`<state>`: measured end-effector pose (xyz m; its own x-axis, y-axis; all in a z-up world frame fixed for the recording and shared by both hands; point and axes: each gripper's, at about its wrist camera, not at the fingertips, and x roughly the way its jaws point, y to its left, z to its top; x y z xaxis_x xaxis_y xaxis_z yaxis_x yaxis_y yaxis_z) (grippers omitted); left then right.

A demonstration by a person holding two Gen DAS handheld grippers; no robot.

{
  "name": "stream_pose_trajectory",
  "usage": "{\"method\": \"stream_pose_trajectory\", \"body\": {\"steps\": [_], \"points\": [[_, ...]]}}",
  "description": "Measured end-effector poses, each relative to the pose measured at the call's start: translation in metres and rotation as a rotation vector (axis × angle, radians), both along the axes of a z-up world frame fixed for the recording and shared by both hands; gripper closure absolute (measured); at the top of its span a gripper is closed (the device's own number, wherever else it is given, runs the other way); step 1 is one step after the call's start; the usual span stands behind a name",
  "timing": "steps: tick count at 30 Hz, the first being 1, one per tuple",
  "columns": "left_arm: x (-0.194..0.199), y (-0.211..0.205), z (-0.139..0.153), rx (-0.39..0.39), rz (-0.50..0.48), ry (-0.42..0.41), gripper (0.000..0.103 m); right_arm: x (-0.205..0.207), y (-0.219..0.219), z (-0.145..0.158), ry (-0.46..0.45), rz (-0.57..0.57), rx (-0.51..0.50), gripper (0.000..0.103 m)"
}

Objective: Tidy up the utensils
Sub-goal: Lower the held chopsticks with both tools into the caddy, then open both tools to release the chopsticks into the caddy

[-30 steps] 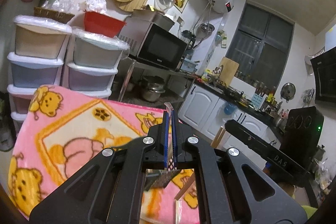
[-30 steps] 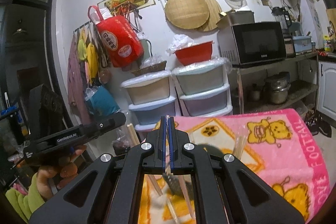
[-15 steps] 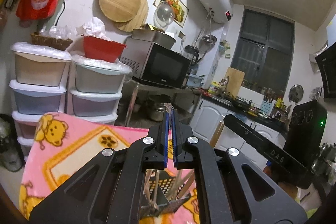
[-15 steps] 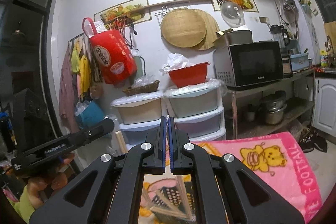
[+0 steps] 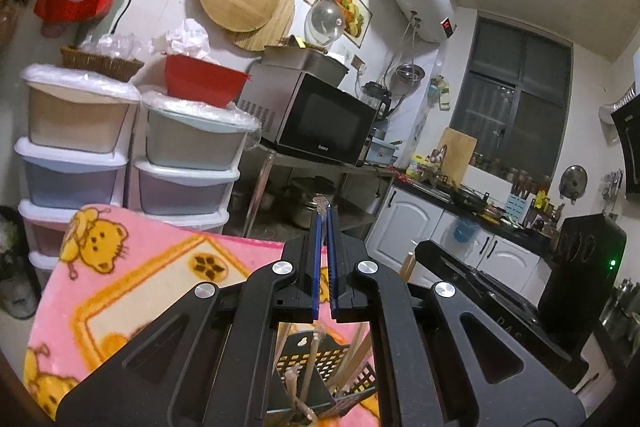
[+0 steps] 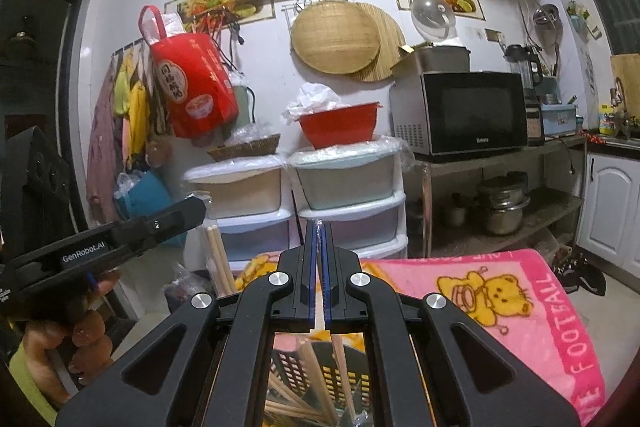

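My left gripper (image 5: 323, 213) is shut on a thin wrapped utensil whose crinkled tip (image 5: 321, 202) sticks out past the fingertips. My right gripper (image 6: 319, 227) is shut on a wrapped pair of chopsticks; the clear wrap (image 6: 319, 224) shows between the fingertips. Below both grippers stands a black perforated utensil holder (image 5: 320, 363), also in the right wrist view (image 6: 316, 375), with wooden chopsticks (image 6: 308, 383) leaning inside. The holder stands on a pink bear-print blanket (image 5: 132, 279). The right gripper's body (image 5: 492, 299) shows in the left view, the left one (image 6: 100, 247) in the right view.
Stacked plastic drawers (image 6: 320, 203) with a red bowl (image 6: 338, 125) stand behind the blanket. A microwave (image 6: 464, 111) sits on a metal shelf with pots (image 6: 502, 203) beneath. White cabinets (image 5: 412, 223) and a cluttered counter run along the right.
Both grippers have risen and tilted up, so less blanket and more wall shows. The black holder has come into view beneath them. Both stay shut on their utensils.
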<state>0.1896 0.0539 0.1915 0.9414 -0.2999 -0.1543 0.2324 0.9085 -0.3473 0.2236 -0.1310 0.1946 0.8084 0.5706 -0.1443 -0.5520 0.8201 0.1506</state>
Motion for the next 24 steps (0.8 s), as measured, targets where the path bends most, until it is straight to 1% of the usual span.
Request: {"method": "stream_pose_trajectory", "body": {"steps": [8, 14, 18, 20, 22, 24], "points": [[0.011, 0.003, -0.027, -0.025, -0.007, 0.064, 0.102, 0.011, -0.004, -0.021, 0.062, -0.017, 0.0, 0.1], [0.01, 0.003, -0.047, -0.03, -0.012, 0.109, 0.102, 0.014, -0.011, -0.038, 0.121, -0.033, 0.007, 0.099], [0.007, 0.005, -0.055, -0.027, -0.007, 0.125, 0.101, 0.013, -0.017, -0.046, 0.149, -0.044, 0.019, 0.087], [0.005, 0.007, -0.059, -0.028, 0.001, 0.132, 0.095, 0.011, -0.021, -0.048, 0.156, -0.051, 0.023, 0.086], [0.003, 0.008, -0.061, -0.032, 0.007, 0.143, 0.085, 0.009, -0.026, -0.051, 0.165, -0.055, 0.026, 0.082], [0.0, 0.01, -0.065, -0.031, 0.012, 0.148, 0.079, 0.007, -0.029, -0.055, 0.177, -0.058, 0.026, 0.08]]}}
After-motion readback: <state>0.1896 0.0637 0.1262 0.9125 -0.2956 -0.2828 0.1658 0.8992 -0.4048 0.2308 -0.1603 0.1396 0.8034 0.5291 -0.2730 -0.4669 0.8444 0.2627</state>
